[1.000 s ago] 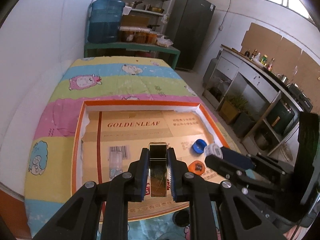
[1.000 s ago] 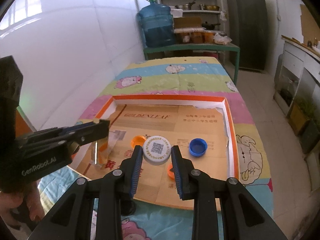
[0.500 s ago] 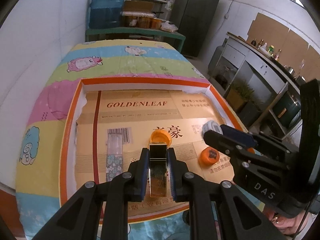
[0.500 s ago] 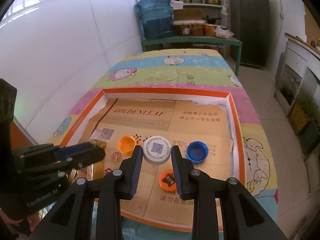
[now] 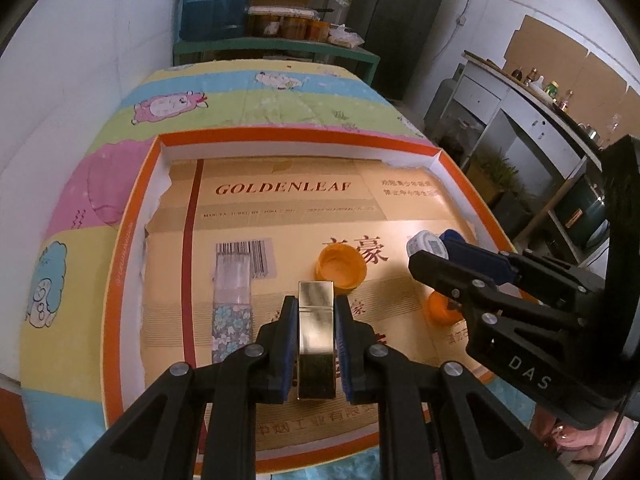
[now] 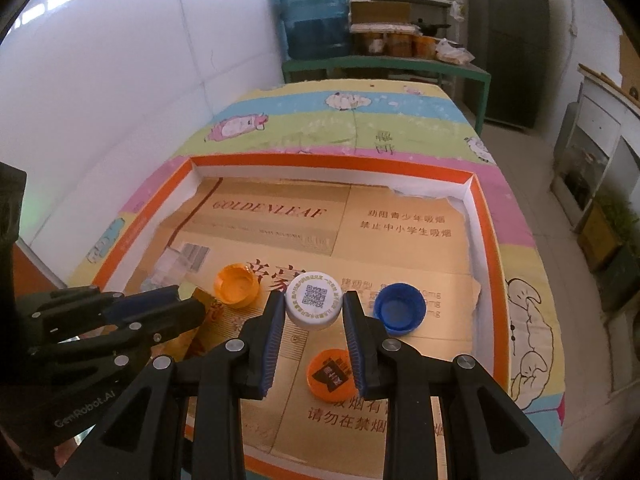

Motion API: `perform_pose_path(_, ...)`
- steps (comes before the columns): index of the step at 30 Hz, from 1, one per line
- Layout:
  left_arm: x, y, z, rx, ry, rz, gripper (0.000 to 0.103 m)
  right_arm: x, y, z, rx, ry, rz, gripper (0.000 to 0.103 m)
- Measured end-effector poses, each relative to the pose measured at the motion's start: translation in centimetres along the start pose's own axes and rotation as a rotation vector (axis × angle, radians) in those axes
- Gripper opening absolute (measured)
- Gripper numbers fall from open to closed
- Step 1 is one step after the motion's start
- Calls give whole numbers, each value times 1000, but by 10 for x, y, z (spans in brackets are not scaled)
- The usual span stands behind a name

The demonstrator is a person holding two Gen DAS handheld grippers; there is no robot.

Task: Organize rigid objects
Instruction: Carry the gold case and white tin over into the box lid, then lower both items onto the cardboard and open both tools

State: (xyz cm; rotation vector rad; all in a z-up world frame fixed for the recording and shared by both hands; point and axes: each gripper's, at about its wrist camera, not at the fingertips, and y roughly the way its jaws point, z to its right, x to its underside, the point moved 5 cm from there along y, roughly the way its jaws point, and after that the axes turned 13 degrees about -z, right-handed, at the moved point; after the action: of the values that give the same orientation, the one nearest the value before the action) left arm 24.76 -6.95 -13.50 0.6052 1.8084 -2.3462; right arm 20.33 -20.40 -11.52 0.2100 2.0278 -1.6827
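Now the left hand-held gripper [image 5: 316,316] squeezes a shiny gold box [image 5: 316,336] above the orange tray [image 5: 124,240], and the right hand-held gripper [image 6: 314,312] pinches a white cap [image 6: 314,300] beside a blue cap [image 6: 400,308]

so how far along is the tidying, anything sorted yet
Nothing looks sorted yet. In hand: the left tool grips a gold block, and the right tool grips a white cap, both over the orange tray. Left: an open orange cap, a blue cap, a flat orange cap and a clear tube lie scattered on the cardboard, apart from each other.
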Motion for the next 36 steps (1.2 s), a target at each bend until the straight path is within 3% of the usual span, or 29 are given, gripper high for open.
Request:
perform_pose_path(26,1,2,-3,13,-4,-11,20,-4,21,-4,35,-49,-53,30)
perform_pose_path(28,2,2,-1,-1,8,-10,24,-4,22,-6,41,-57,-53,30)
perform_pose_path(32,4,-2,2,-3,20,-1,47,-5,22,-7,48,-64,-51,32)
perform_pose_path(36,7,-8,1,-25,20,9,48,-4,17,-6,54,-59,-42,41)
